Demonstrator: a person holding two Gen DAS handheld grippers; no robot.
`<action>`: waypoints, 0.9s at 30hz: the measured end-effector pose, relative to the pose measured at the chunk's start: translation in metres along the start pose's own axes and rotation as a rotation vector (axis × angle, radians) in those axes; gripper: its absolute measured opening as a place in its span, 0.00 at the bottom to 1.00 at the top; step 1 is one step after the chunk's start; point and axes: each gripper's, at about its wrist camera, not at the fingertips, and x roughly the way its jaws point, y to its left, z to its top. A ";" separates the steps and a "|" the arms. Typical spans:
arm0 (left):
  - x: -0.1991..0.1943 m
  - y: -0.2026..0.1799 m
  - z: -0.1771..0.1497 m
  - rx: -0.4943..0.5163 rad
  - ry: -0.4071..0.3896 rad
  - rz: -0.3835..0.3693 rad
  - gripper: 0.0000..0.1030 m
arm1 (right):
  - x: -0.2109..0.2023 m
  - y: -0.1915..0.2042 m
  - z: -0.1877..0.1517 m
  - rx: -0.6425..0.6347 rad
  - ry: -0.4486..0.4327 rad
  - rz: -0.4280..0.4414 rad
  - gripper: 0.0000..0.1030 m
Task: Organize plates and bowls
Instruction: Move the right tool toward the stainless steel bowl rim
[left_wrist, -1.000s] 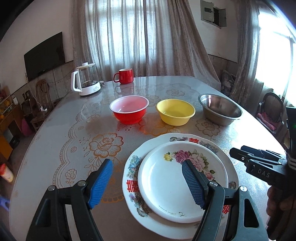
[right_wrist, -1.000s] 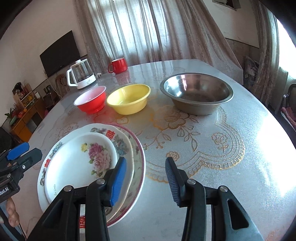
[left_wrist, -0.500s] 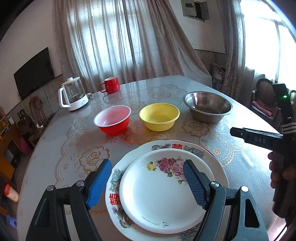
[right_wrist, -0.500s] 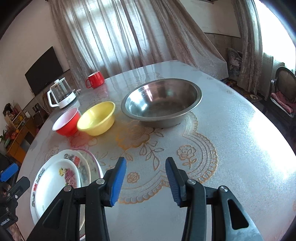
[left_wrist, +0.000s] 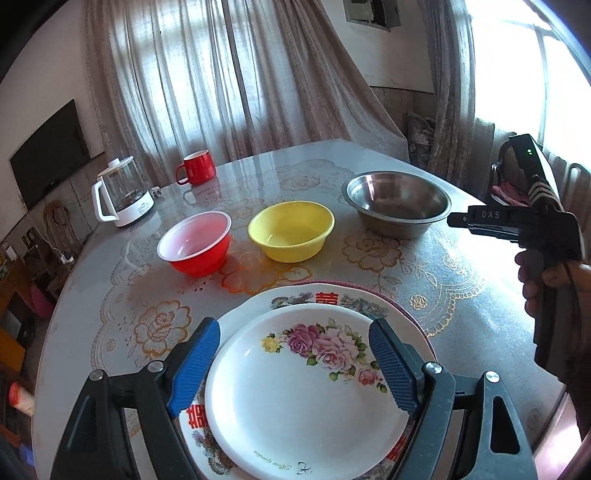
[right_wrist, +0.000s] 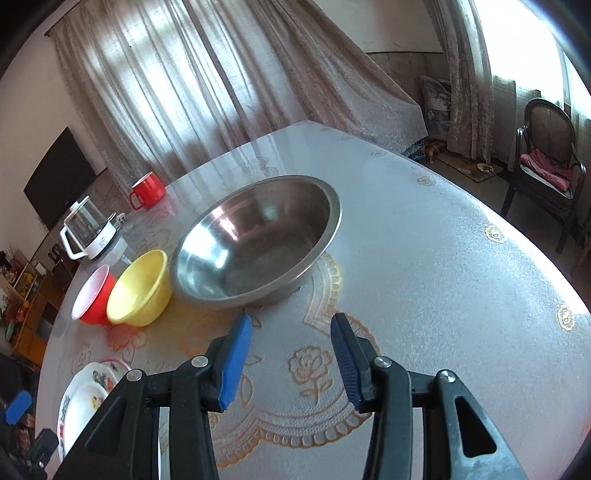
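Left tool (left_wrist: 293, 363): jaws wide and just been opening further. The blue pads (left_wrist: 194, 369) stand at either side of the small flowered plate (left_wrist: 295, 398), above it; contact with the plate cannot be confirmed, and nothing is gripped.

The small flowered plate lies stacked on a larger plate (left_wrist: 325, 297) with red characters on its rim. A pink-edged rim of a third plate shows under the stack at its 1 o'clock side. The stack rests on the near part of the bench (left_wrist: 110, 280), which carries a lace-pattern cover under a clear sheet.

Beyond the stack, three bowls stand in a row, each apart from its neighbour in the left wrist view:
- red bowl (left_wrist: 195, 243) at 11 o'clock from the stack;
- yellow bowl (left_wrist: 291, 230) at 12 o'clock;
- steel bowl (left_wrist: 397, 203) at 1 o'clock.

Right tool (right_wrist: 291, 356): jaws at a narrow-to-medium gap, with only the bench cover showing between the pads. The steel bowl lies just ahead of it at 12 o'clock, not touched. In the left wrist view this tool shows at 3 o'clock, held by a hand (left_wrist: 543, 280).

Far items: glass kettle (left_wrist: 123, 197) at 10 o'clock, red mug (left_wrist: 197, 168) at 11 o'clock. Curtains (left_wrist: 221, 81) hang behind the bench.
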 end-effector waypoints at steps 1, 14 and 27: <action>0.002 -0.001 0.002 -0.003 0.006 -0.005 0.81 | 0.004 -0.004 0.004 0.017 0.001 -0.008 0.44; 0.031 -0.006 0.020 -0.040 0.065 -0.076 0.81 | 0.039 -0.016 0.050 0.118 0.021 -0.018 0.60; 0.061 -0.007 0.051 -0.119 0.115 -0.189 0.81 | 0.067 0.008 0.055 -0.133 0.193 -0.142 0.60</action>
